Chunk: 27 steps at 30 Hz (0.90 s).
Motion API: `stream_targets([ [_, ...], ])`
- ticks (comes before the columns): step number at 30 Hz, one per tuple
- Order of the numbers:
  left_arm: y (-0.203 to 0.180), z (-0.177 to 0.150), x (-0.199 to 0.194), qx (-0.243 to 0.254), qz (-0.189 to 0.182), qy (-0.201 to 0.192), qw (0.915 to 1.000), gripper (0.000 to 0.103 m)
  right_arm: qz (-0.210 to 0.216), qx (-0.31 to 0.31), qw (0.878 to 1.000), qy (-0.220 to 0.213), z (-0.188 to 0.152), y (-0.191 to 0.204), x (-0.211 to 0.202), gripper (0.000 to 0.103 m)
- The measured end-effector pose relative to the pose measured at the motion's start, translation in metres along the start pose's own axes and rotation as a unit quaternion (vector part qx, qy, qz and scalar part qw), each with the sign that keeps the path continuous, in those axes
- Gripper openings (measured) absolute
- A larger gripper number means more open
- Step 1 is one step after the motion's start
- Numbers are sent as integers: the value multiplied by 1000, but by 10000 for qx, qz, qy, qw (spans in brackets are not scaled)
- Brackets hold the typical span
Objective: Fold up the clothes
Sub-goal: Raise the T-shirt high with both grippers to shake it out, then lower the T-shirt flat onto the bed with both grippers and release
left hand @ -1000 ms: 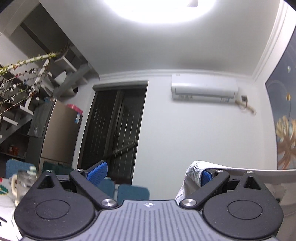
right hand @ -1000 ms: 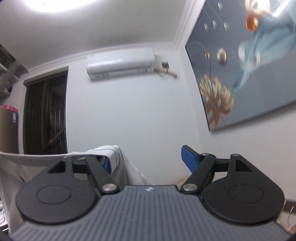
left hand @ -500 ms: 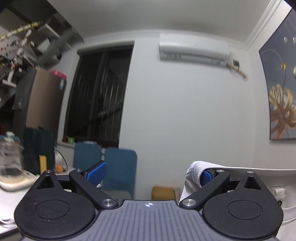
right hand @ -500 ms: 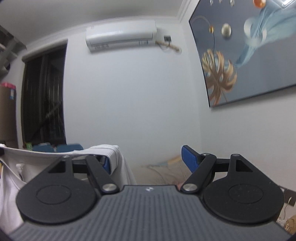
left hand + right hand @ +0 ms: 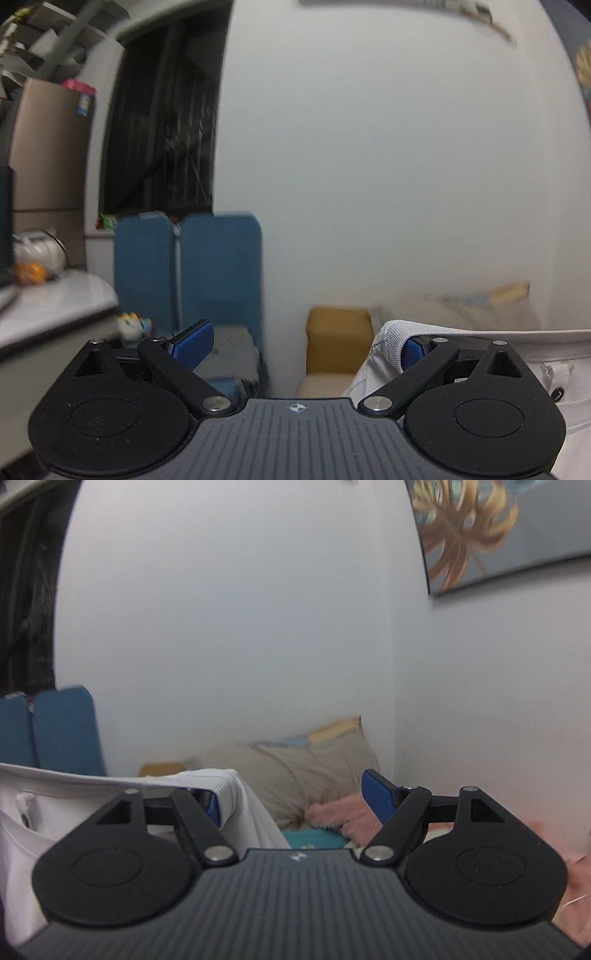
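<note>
Two wide-open hand-held grippers, white garment [image 5: 480,343] (mostly cropped)

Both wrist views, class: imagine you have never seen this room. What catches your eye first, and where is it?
First, the white garment stretched between the grippers, its ribbed edge hooked over the left gripper's right finger and the right gripper's left finger, both jaws wide open. Then the blue chairs at the wall, and the gold-leaf picture upper right.
</note>
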State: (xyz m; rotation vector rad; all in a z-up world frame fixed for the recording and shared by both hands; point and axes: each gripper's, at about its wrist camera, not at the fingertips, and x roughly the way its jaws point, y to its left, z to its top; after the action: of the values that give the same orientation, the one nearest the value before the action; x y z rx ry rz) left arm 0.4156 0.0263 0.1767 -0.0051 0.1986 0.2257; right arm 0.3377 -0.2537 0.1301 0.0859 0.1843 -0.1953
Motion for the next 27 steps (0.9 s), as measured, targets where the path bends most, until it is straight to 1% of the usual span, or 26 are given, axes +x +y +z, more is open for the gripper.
stream_targets([
  [1, -9, -22, 34, 55, -21, 180, 9998, 100, -10, -4, 9999, 171, -20, 0, 32, 75],
  [3, -24, -75, 94, 133, -116, 663, 9976, 100, 0, -36, 9979, 645, -68, -1, 92, 75],
  [5, -39, -129, 146, 268, -226, 1221, 9919, 100, 10, -77, 9933, 1155, -116, -2, 147, 75],
  [6, -46, -155, 170, 348, -280, 1497, 9877, 99, 24, -96, 9899, 1414, -138, -3, 169, 75],
  [8, -59, -196, 204, 596, -378, 2009, 9771, 99, 93, -116, 9817, 1899, -177, -5, 205, 75],
  [10, -63, -227, 227, 776, -509, 2522, 9632, 98, 204, -135, 9715, 2358, -206, -8, 231, 75],
  [11, -64, -239, 236, 841, -597, 2776, 9551, 98, 342, -103, 9650, 2598, -217, -9, 239, 75],
  [12, -65, -251, 245, 896, -688, 3022, 9465, 98, 522, -52, 9568, 2858, -227, -9, 247, 75],
  [13, -63, -258, 249, 915, -775, 3232, 9387, 98, 712, 10, 9462, 3155, -236, -9, 254, 75],
  [14, -62, -262, 251, 906, -822, 3401, 9324, 99, 836, 65, 9368, 3396, -242, -7, 259, 75],
  [15, -59, -264, 252, 866, -857, 3538, 9274, 99, 898, 107, 9301, 3560, -245, -4, 261, 75],
  [16, -53, -259, 250, 730, -853, 3581, 9269, 99, 950, 144, 9282, 3595, -245, -1, 260, 75],
  [17, -47, -254, 245, 574, -855, 3594, 9275, 99, 1013, 181, 9312, 3497, -242, 1, 254, 78],
  [18, -41, -248, 236, 360, -893, 3524, 9309, 103, 1085, 234, 9348, 3374, -237, 3, 246, 86],
  [20, -26, -238, 219, 54, -1073, 3427, 9333, 103, 1149, 308, 9403, 3188, -227, 6, 229, 86],
  [22, -14, -230, 195, -93, -1131, 3341, 9357, 103, 1184, 365, 9433, 3079, -217, 10, 211, 86],
  [24, -1, -223, 162, -182, -1155, 3163, 9414, 103, 1217, 415, 9484, 2899, -209, 9, 174, 86],
  [27, 17, -216, 101, -200, -1181, 2849, 9510, 103, 1264, 486, 9563, 2593, -197, 6, 109, 86],
])
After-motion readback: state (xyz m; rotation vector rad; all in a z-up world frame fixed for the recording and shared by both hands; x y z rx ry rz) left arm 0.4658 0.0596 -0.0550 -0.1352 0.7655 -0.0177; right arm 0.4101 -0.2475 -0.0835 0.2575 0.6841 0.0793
